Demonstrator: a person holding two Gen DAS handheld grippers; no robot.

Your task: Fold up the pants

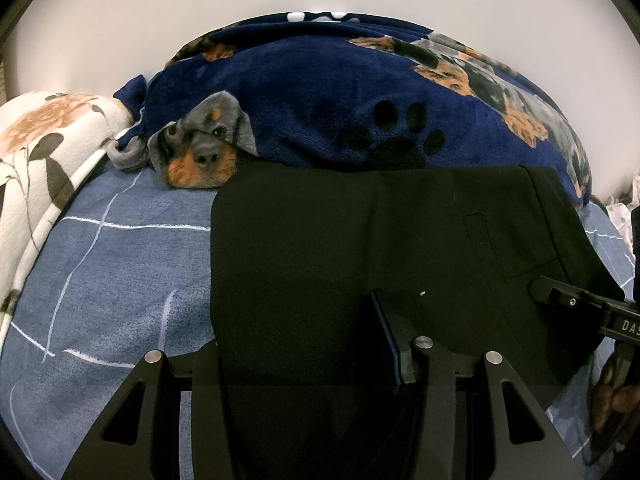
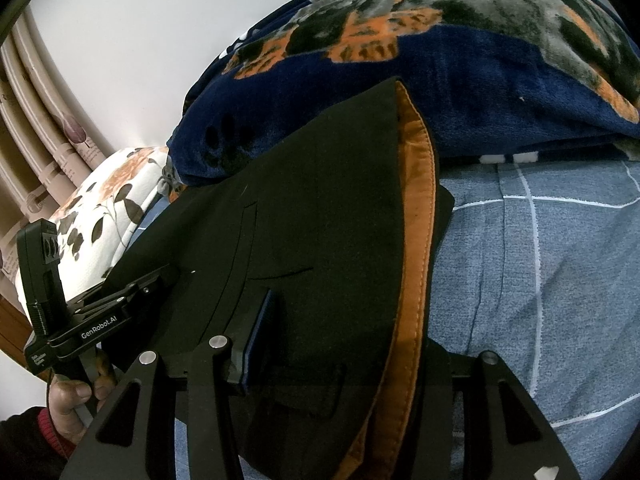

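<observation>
Black pants (image 1: 360, 240) with orange-lined waistband, folded flat on blue bedsheet (image 1: 120, 260)

- The heaped navy dog-print blanket (image 1: 320, 92) walls off the far side, touching the black pants (image 1: 340, 240).
- A floral pillow (image 1: 44, 148) crowds the left corner.
- Bare blue checked bedsheet (image 2: 540, 280) lies open right of the pants, and also left of them.

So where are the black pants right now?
The black pants lie folded on the blue checked bedsheet, in the middle of both views, their far edge against the navy dog-print blanket.
</observation>
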